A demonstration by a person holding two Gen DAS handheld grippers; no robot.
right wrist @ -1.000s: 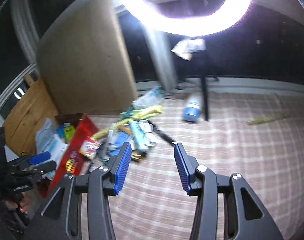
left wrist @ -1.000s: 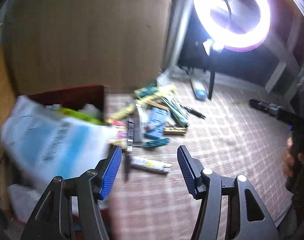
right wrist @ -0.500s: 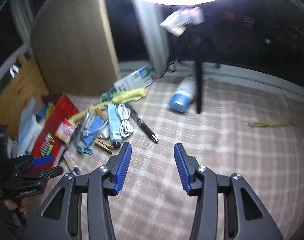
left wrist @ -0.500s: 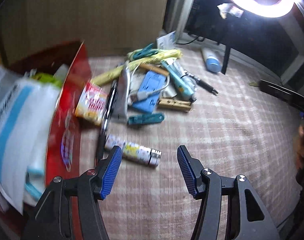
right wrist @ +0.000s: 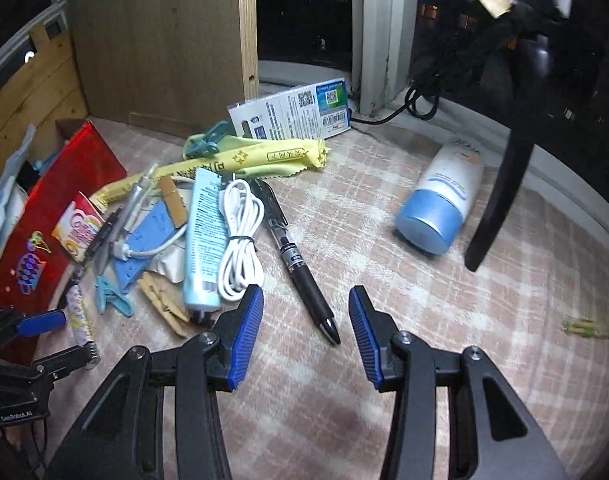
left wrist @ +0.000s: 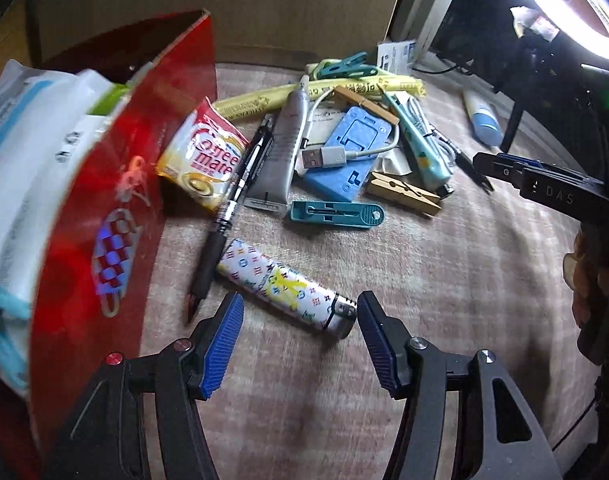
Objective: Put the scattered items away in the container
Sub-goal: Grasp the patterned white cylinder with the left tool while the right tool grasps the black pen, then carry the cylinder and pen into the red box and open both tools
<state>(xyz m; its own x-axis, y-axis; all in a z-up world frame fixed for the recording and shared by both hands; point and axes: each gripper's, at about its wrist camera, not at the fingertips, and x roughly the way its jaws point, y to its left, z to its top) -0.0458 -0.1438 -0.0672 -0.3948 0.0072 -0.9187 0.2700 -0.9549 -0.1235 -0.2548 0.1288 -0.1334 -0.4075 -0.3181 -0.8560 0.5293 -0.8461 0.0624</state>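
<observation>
Two grippers are over the checked cloth, and both have the jaws wide with nothing between them. The left gripper [left wrist: 300, 316] hangs low above the patterned lighter [left wrist: 282, 286], which lies on its side just in front of the blue pads, near the red container [left wrist: 104, 208] on the left. The metal cap of the lighter is almost touching the right pad, so the jaws stand around that end and not around the middle.

The lighter looks small, light and stiff, with a smooth printed shell and a shiny cap. I judge that it can slip or roll when only the cap is pinched. A better hold is across the middle of the body, the pads on the two long sides. It lies at a slant to the jaws, so the gripper probably needs a small turn before it closes.

The right gripper [right wrist: 306, 322] points at a black pen [right wrist: 300, 268], whose tip lies between its pads on the cloth. The pen is thin, round and hard; it will roll easily, and the rubber grip part near the tip seems the safest place to take it.

Many other things wait in a heap beside the container: a creamer sachet [left wrist: 202, 160], a blue tube [right wrist: 202, 236], a coiled white cable [right wrist: 240, 240] and wooden pegs. The container already holds some soft packets, though from these views I cannot tell how much room is left.
</observation>
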